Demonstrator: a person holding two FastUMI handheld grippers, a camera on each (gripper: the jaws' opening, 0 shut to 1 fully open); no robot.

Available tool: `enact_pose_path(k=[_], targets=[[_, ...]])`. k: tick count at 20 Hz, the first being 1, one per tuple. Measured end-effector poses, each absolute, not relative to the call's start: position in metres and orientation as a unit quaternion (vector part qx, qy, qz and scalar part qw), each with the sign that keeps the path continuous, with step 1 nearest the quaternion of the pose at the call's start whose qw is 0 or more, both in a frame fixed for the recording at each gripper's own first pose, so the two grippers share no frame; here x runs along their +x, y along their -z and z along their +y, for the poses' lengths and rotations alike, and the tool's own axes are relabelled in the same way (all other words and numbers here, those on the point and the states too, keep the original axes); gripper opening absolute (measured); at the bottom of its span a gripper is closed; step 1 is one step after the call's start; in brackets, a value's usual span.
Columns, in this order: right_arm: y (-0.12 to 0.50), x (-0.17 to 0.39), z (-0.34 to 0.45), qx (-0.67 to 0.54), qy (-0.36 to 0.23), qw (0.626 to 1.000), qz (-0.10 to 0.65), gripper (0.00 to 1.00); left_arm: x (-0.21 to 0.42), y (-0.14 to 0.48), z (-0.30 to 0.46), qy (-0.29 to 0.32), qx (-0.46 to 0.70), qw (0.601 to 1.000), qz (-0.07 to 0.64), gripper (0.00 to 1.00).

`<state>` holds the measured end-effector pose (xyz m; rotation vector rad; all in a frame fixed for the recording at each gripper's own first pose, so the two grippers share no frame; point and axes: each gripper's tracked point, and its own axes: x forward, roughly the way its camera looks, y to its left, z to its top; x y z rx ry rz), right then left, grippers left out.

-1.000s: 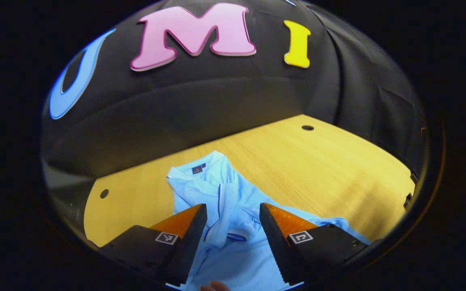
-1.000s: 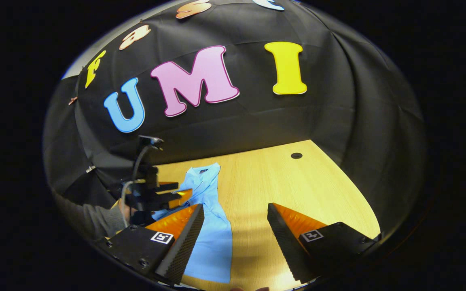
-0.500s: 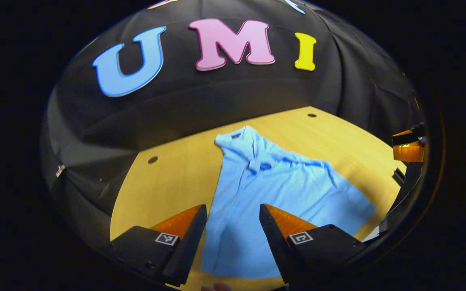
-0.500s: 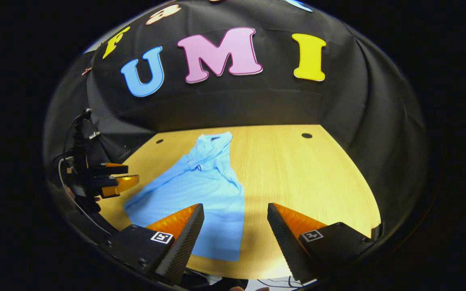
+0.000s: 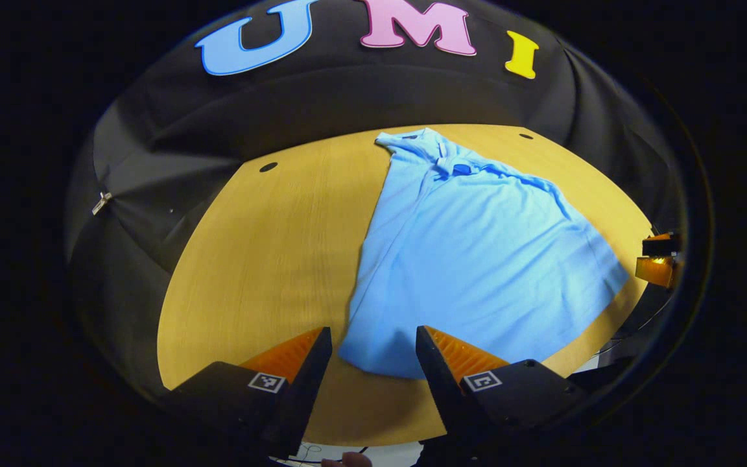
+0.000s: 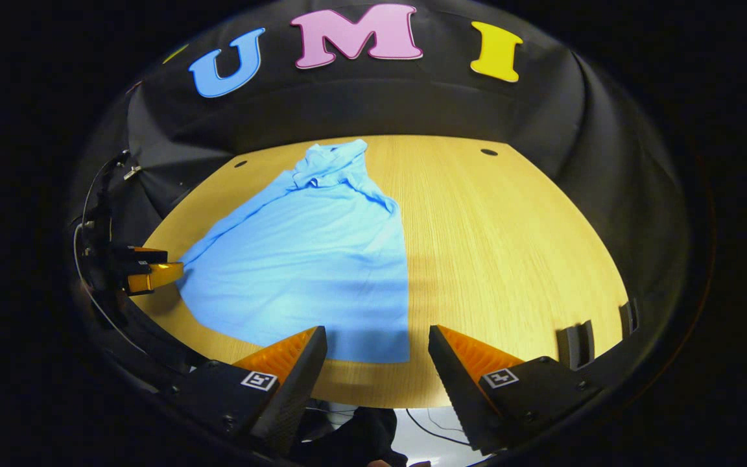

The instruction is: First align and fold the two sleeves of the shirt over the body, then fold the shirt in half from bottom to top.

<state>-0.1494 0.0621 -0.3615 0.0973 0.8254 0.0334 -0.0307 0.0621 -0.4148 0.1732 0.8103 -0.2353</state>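
Note:
A light blue shirt (image 5: 477,253) lies flat on the wooden table (image 5: 263,259), collar at the far end and hem toward me. Both sleeves appear folded in over the body. My left gripper (image 5: 373,350) hovers open above the hem's left corner, nothing between its fingers. In the right gripper view the same shirt (image 6: 308,259) spreads left of centre, and my right gripper (image 6: 377,347) hangs open above the hem's right corner. The other gripper (image 6: 146,272) shows at the shirt's left edge there, and the right one (image 5: 655,259) shows at the far right in the left gripper view.
The table (image 6: 509,259) has small round holes near its far corners (image 6: 489,152) (image 5: 268,167). Black cloth walls close in behind and on both sides. The table's near edge runs just below the hem, with cables below it.
Both grippers have pulled back and risen away from the shirt toward the near edge. The whole shirt now shows, lying flat. Both stayed open.

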Motion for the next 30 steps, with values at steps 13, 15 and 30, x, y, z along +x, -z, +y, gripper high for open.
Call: enact_pose_path(k=[13,15,30], targets=[[0.399,-0.138,0.074,0.021,-0.014,0.905,0.425,0.87,-0.045,0.436,0.048,0.132,0.023,0.888,0.44,0.65],[0.399,-0.136,0.079,0.017,-0.027,0.905,0.424,0.77,-0.046,0.436,0.044,0.135,0.021,0.887,0.442,0.55],[0.346,-0.098,0.088,0.045,-0.035,0.93,0.363,0.06,-0.026,0.386,0.038,0.117,-0.032,0.908,0.401,0.06]])
